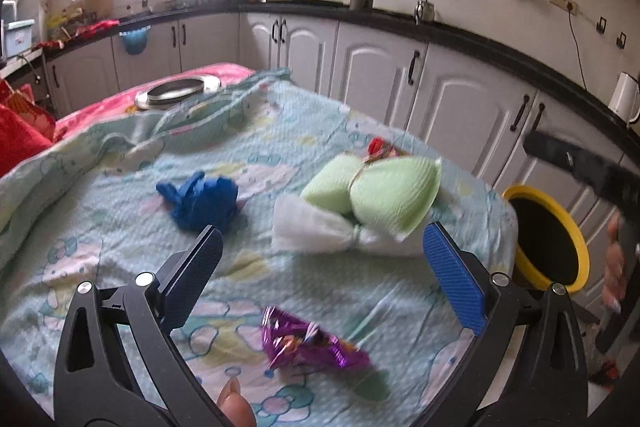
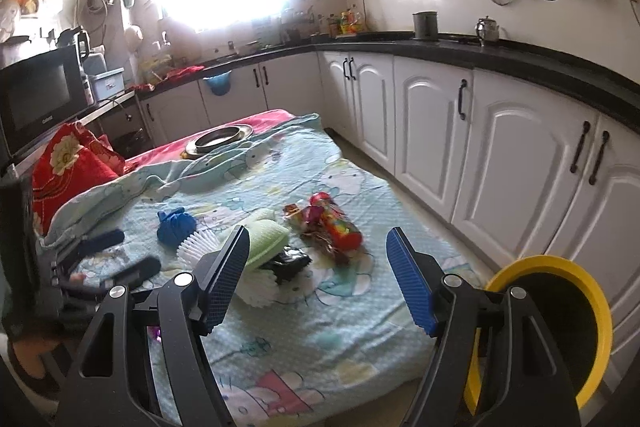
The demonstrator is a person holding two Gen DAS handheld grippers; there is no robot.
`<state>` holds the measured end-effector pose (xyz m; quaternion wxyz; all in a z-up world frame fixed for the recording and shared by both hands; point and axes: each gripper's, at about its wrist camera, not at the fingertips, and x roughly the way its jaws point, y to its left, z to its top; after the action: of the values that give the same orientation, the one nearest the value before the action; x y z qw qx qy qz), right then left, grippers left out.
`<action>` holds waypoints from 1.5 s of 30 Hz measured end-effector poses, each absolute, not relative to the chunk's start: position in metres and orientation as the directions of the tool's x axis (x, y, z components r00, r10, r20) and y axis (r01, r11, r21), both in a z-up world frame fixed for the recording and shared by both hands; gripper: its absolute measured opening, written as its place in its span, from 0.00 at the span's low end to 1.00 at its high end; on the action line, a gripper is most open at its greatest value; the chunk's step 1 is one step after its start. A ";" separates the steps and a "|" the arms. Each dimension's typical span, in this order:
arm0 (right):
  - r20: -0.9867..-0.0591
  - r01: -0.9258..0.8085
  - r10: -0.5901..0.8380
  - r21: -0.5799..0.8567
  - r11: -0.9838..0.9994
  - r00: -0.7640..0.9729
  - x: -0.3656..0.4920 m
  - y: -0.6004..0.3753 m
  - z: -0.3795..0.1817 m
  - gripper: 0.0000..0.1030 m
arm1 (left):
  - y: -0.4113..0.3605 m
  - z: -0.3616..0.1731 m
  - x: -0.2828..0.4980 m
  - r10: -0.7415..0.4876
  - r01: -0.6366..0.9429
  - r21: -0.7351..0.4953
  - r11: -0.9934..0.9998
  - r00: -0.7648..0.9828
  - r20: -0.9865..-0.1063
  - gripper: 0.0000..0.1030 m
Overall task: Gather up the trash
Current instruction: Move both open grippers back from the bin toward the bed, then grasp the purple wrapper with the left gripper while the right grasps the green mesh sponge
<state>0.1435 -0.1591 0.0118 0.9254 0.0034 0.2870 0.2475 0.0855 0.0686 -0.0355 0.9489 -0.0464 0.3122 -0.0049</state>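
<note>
Trash lies on a table under a pale blue cartoon-print cloth [image 1: 120, 267]. In the left wrist view my left gripper [image 1: 328, 267] hangs open over the cloth, nothing between its fingers. A purple foil wrapper [image 1: 312, 343] lies just below it, with a crumpled blue glove [image 1: 200, 203] ahead left and a green and white foam net [image 1: 376, 195] ahead right. My right gripper [image 2: 320, 279] is open and empty too. Ahead of it lie the foam net [image 2: 264, 239], a black wrapper [image 2: 288, 261], colourful wrappers [image 2: 332, 223] and the glove [image 2: 176, 225]. The left gripper [image 2: 118, 255] shows at the left.
A yellow-rimmed black bin [image 2: 560, 327] stands on the floor off the table's right edge, also in the left wrist view [image 1: 548, 235]. A metal plate [image 2: 220, 139] lies at the table's far end, a red cushion [image 2: 72, 163] at far left. White cabinets [image 2: 520, 155] line the right.
</note>
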 end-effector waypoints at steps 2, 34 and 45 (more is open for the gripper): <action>-0.545 -0.457 0.465 0.160 0.875 0.698 0.151 -0.151 0.008 0.66 | 0.071 -0.041 0.082 -0.047 -0.014 -0.096 0.995 0.795 -0.604 0.89; -0.692 -0.447 0.528 0.319 0.836 0.493 0.210 -0.086 -0.041 0.54 | 0.081 -0.099 0.080 -0.139 0.007 -0.178 0.984 0.659 -0.739 0.46; -0.674 -0.466 0.566 0.353 0.812 0.475 0.205 -0.086 -0.040 0.29 | 0.075 -0.097 0.079 -0.143 0.036 -0.159 0.987 0.663 -0.735 0.26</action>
<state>0.2055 -0.0856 -0.0400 0.8566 0.0601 0.4147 0.3010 0.0791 0.0753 -0.0971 0.9095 -0.0655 0.4075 -0.0494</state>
